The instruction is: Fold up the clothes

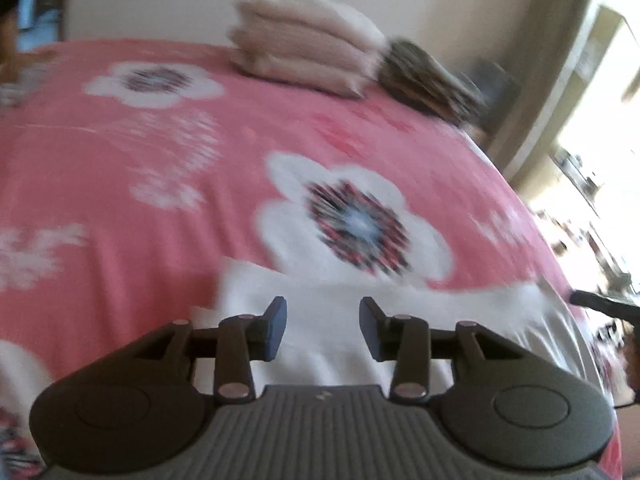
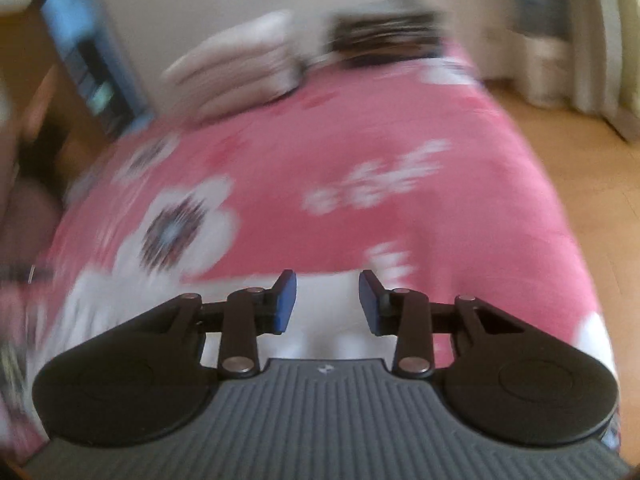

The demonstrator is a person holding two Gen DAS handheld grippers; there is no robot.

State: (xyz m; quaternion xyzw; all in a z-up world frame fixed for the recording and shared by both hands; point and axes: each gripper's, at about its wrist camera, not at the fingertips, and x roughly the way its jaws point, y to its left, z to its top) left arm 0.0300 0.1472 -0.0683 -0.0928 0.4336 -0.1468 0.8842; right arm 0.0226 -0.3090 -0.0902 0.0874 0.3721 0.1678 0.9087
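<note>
Pink bed [image 1: 168, 184], folded piles at far edge. White cloth [image 1: 328, 320] lies at near edge. Left gripper [image 1: 323, 327], right gripper [image 2: 328, 303]: jaws apart, holding nothing. Step: reaching. Next: pinch cloth edge.

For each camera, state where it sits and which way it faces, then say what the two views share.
Left wrist: rides behind the left gripper, jaws apart, facing across the pink bedspread over a white garment; another gripper's tip shows at the right edge.
Right wrist: rides behind the right gripper, jaws apart, facing along the bed toward the far wall.
Shared: the folded beige stack and the garment.
</note>
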